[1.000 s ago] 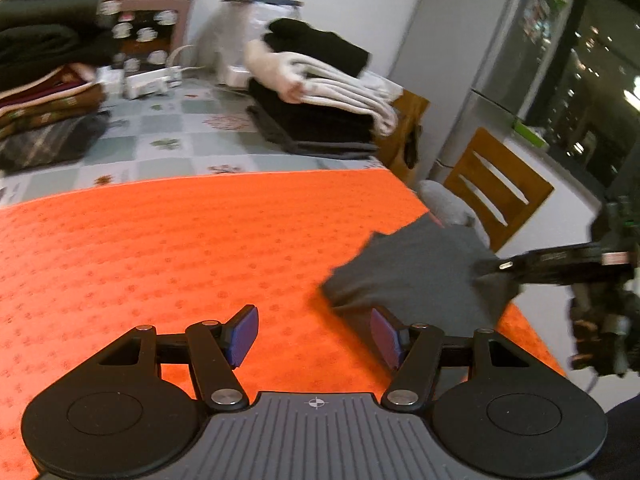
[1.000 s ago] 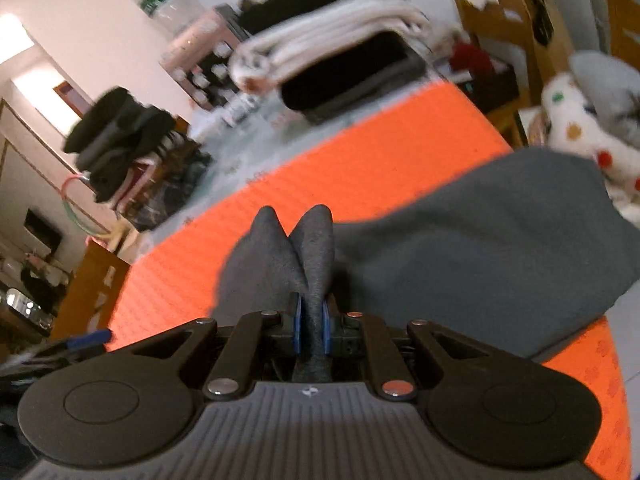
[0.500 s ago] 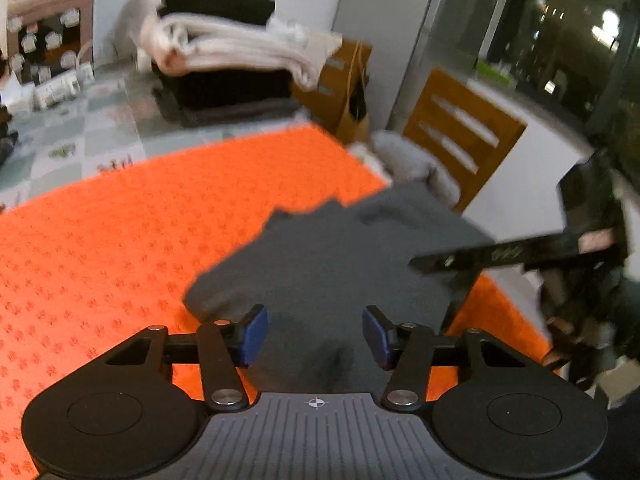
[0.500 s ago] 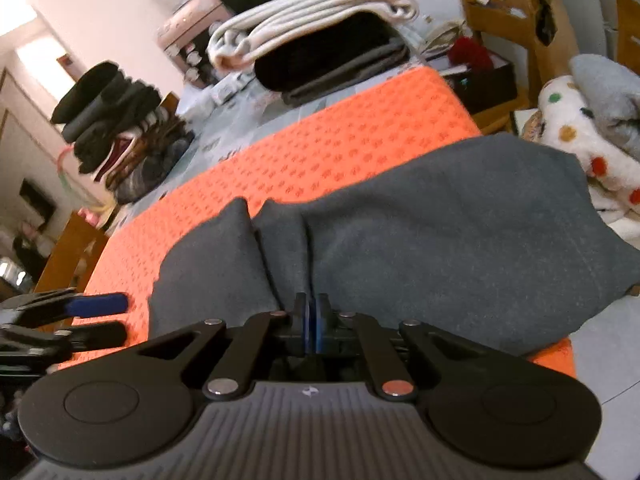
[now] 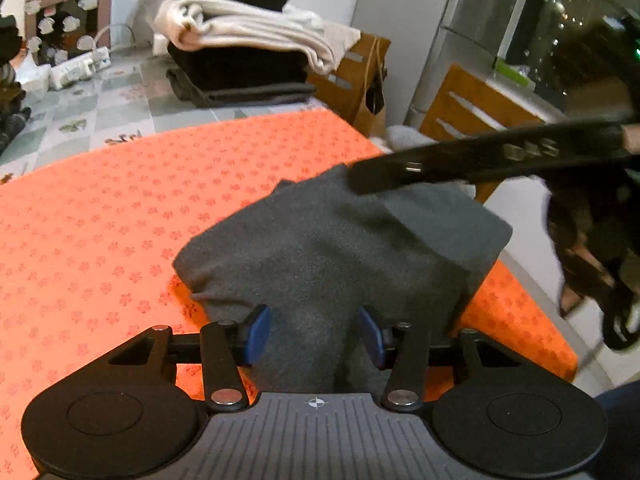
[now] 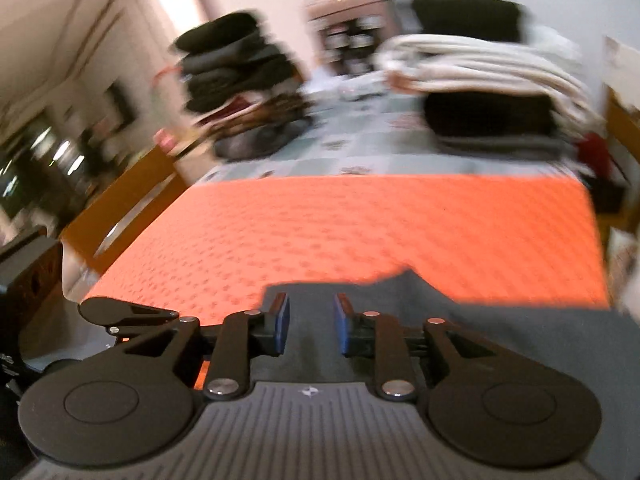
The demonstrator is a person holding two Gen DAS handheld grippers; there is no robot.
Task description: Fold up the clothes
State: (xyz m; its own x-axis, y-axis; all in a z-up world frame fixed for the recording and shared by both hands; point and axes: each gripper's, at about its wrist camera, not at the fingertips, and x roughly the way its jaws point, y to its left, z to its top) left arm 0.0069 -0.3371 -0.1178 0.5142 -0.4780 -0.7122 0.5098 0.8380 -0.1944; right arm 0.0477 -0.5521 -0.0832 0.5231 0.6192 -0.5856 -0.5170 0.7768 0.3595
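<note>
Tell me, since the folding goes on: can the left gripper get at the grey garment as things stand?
Probably yes. The left gripper is open with the grey garment lying right between and ahead of its fingers on the orange mat; nothing blocks it.

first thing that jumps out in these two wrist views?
The bright orange patterned cloth covering the table, with a dark grey garment bunched at its near right corner. The left claw straddles that garment's near edge, and the right claw, jaws opening, sits just over the grey fabric. Behind, folded clothes stacks line the table's far end.
</note>
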